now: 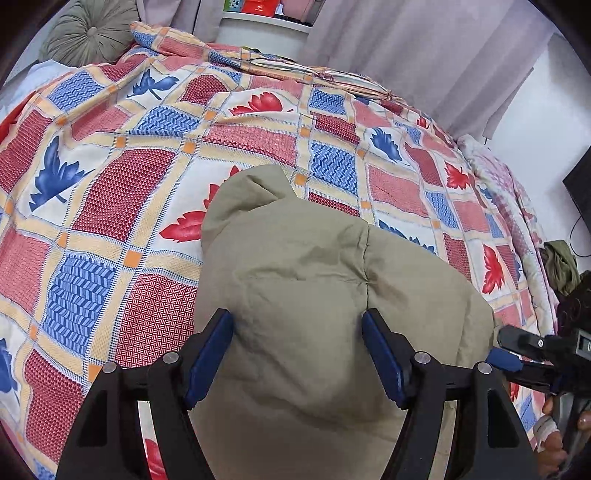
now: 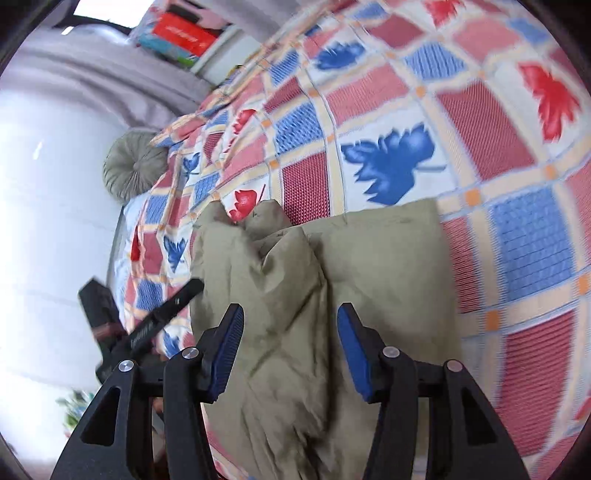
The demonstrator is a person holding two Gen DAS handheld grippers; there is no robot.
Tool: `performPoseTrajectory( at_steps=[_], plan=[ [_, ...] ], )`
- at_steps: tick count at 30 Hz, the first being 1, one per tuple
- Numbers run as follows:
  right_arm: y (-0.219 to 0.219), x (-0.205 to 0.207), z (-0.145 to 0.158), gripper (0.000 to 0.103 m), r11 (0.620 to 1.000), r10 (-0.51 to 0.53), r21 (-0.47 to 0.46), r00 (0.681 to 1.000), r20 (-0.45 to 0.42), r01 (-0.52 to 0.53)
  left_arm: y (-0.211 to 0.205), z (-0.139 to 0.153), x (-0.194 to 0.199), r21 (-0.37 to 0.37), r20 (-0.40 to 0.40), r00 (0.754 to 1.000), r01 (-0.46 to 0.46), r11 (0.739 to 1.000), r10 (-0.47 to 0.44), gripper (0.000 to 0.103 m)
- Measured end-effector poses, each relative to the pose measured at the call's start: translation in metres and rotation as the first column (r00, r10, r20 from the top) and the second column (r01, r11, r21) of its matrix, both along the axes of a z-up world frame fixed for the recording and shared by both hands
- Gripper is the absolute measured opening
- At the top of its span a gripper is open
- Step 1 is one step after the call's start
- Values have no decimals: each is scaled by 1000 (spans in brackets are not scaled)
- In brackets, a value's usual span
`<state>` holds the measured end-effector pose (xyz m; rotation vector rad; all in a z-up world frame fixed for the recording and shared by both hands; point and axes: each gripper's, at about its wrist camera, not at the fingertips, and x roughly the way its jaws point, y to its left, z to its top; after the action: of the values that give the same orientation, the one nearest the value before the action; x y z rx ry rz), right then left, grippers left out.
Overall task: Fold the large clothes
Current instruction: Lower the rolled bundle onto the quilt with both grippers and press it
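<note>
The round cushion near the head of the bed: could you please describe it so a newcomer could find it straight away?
Start from the bed's patchwork bedspread with red and blue leaves. Follow it to the far end, by the grey curtain. There sits the round cushion: plain olive-grey, pleated around a centre button, unlike the smooth khaki garment.

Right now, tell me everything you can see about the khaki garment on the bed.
The khaki garment is a dull olive-tan, puffy, quilted-looking piece with stitched seams and soft creases. It lies bunched and partly folded on the patchwork bedspread, one rounded end pointing up the bed. The left gripper and right gripper each hang over it, jaws apart, fabric showing between the blue pads, which do not press on it.
</note>
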<state>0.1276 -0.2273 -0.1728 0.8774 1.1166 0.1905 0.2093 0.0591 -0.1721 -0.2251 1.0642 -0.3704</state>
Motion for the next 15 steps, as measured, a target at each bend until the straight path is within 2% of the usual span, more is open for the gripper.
performPoseTrajectory(
  at_steps=[2, 3, 4, 5, 9, 12, 15],
  plan=[
    [4, 9, -6, 57, 997, -40, 62, 999, 0, 39, -9, -4, -2, 27, 1, 1000, 8, 1000, -9, 73],
    [7, 13, -11, 52, 996, -47, 74, 999, -3, 47, -15, -6, -3, 50, 6, 1000, 14, 999, -14, 73],
    [9, 18, -14, 38, 997, -53, 51, 999, -13, 54, -20, -6, -5, 64, 9, 1000, 19, 998, -20, 73],
    [12, 20, -17, 7, 998, -53, -16, 997, -48, 53, -27, -7, -6, 72, 10, 1000, 29, 997, -30, 73],
    [4, 8, -32, 5, 980, -92, -186, 986, -136, 66, -60, -5, -18, 131, 30, 996, 83, 988, -87, 73],
    [-5, -2, -46, 4, 973, -110, -218, 979, -171, 71, -80, -6, -28, 202, 55, 990, 115, 973, -129, 73],
    [-9, -6, -53, 4, 975, -112, -208, 976, -187, 73, -83, -8, -31, 230, 54, 990, 112, 967, -128, 73]
  ],
)
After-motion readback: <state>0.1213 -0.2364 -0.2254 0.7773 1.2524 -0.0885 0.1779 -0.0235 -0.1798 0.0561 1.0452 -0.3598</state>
